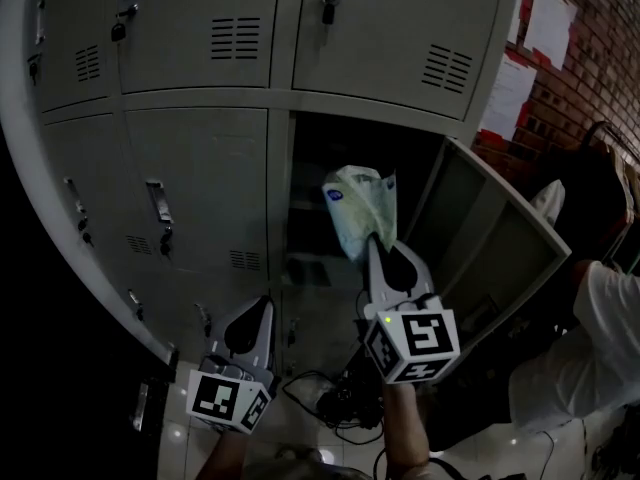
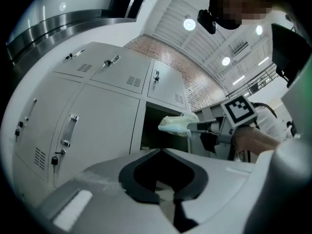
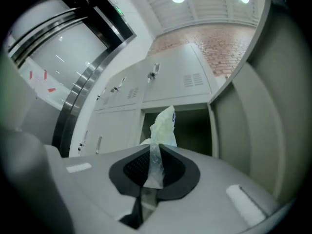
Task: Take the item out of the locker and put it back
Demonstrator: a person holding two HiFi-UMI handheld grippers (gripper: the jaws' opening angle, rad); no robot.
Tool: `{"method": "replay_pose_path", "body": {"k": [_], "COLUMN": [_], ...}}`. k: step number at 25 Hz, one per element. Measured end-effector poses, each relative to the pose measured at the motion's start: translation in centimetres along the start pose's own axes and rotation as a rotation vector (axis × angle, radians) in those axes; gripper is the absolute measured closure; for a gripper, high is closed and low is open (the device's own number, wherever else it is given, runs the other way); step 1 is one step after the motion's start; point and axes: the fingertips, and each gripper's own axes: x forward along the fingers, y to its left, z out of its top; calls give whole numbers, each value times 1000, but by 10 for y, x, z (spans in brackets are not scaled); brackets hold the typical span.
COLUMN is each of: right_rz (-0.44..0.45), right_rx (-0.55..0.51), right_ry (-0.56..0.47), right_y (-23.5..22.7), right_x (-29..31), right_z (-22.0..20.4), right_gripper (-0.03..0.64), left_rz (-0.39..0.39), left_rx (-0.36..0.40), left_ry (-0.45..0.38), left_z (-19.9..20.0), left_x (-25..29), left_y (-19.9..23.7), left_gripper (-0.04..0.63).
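A pale, crinkled plastic packet (image 1: 360, 211) hangs in front of the open locker compartment (image 1: 312, 173). My right gripper (image 1: 377, 245) is shut on the packet's lower edge. In the right gripper view a strip of the packet (image 3: 163, 125) runs down between the closed jaws of my right gripper (image 3: 155, 152), with the dark compartment (image 3: 192, 130) behind. My left gripper (image 1: 264, 306) is lower and to the left, in front of the closed lower lockers, its jaws together with nothing in them. From my left gripper (image 2: 161, 152) the packet (image 2: 176, 124) shows at the compartment's mouth.
The locker's door (image 1: 485, 238) stands swung out to the right, close beside my right gripper. Closed grey lockers with handles (image 1: 158, 208) and padlocks fill the left and top. Cables (image 1: 335, 398) lie on the tiled floor below. A brick wall with papers (image 1: 545, 28) is at the right.
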Motion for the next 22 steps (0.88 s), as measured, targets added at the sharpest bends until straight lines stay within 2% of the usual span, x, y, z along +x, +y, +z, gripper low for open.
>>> {"method": "replay_pose_path", "body": {"k": [6, 10, 16, 22], "right_rz": [5, 0, 2, -6], "right_rx": [39, 85, 138, 154], "right_ry": [-28, -17, 7, -16], "right_y": [20, 29, 34, 33], "right_x": [-71, -105, -130, -144], "right_z": [-1, -14, -29, -21], "right_gripper": [604, 604, 604, 604], "left_rz": [-11, -16, -28, -28], "left_rx": [21, 26, 18, 13], "left_ry": [-28, -20, -9, -13], "left_z": [21, 20, 16, 17], "left_x": [-15, -23, -31, -31], "left_y": [-15, -22, -34, -37], "left_gripper": [589, 589, 589, 589]}}
